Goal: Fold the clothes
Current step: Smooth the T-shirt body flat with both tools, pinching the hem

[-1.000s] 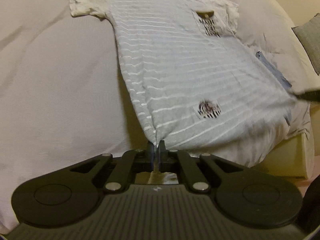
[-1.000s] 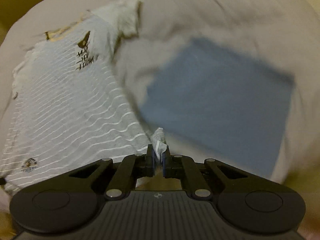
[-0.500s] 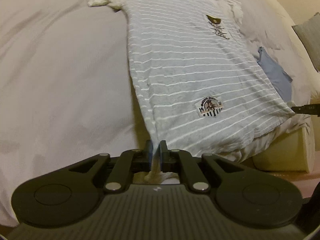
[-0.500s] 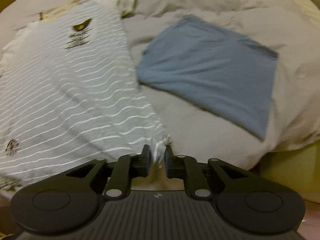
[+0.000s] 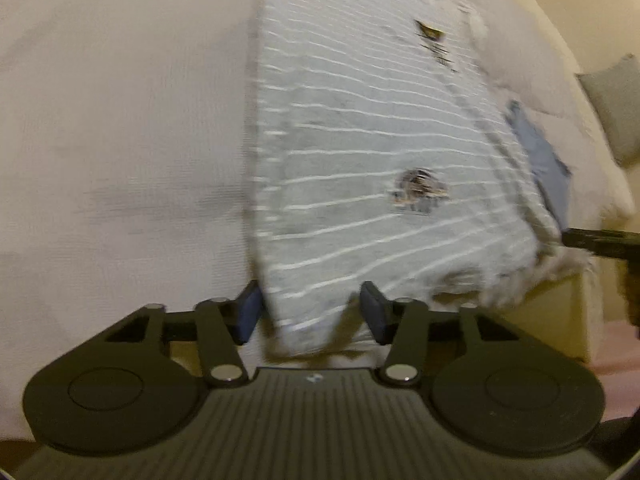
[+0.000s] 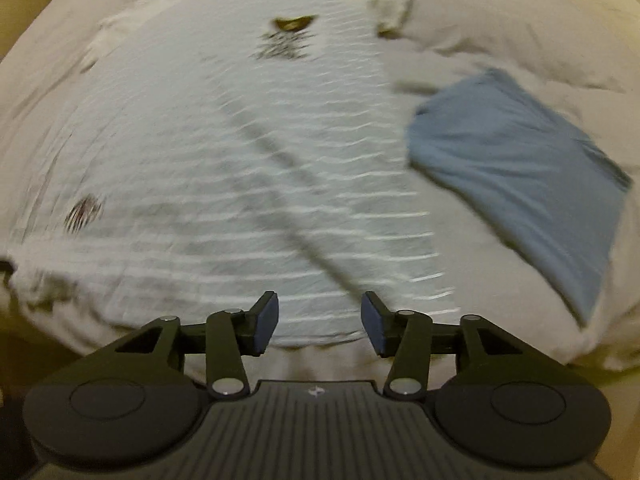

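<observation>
A grey T-shirt with thin white stripes (image 5: 360, 132) (image 6: 224, 168) lies spread face up on the bed, its yellow collar at the far end and the hem toward me. My left gripper (image 5: 310, 314) is open at the hem's left corner, and that corner droops loose between the blue pads. My right gripper (image 6: 318, 322) is open just above the hem's right part, with nothing gripped. The right gripper's dark tip (image 5: 600, 238) shows at the shirt's right hem corner in the left wrist view. Both views are motion-blurred.
A folded blue garment (image 6: 520, 164) (image 5: 544, 160) lies on the beige bedcover (image 5: 120, 140) right of the shirt. The bed's front edge (image 5: 552, 312) drops off under the hem. A grey cushion (image 5: 616, 104) sits at the far right.
Both grippers were shut on the hem corners and have opened. The shirt has come down flat on the bed, and its hem corners are released.
</observation>
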Demonstrator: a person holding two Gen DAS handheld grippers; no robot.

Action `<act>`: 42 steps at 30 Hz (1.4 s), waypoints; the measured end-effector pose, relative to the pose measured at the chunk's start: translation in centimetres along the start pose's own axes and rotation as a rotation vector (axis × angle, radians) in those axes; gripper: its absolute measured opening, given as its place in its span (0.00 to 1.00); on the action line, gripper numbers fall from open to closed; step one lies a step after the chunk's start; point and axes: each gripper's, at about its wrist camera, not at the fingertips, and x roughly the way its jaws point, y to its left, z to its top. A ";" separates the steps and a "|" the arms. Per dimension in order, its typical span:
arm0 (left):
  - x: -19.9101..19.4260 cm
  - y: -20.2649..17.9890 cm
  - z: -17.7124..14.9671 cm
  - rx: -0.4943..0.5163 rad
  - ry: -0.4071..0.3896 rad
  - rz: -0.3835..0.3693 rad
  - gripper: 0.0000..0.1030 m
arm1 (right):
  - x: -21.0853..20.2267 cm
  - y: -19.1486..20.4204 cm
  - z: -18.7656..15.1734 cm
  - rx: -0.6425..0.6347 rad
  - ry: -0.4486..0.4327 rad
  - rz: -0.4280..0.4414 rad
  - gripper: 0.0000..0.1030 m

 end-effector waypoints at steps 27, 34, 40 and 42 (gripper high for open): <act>-1.2 2.1 -1.4 -0.209 0.081 0.110 0.07 | 5.0 7.3 -7.3 -1.029 -0.060 -0.049 0.17; -3.1 -0.1 -1.4 -0.127 0.072 0.184 0.09 | 1.1 3.6 -3.8 -0.682 -0.138 -0.082 0.24; -2.9 -2.5 -0.4 -0.013 0.042 0.229 0.21 | 2.4 -5.5 0.8 -0.107 -0.120 -0.114 0.46; -2.0 -2.4 0.0 -0.005 0.044 0.252 0.37 | 3.2 -8.9 1.1 0.053 -0.096 -0.088 0.46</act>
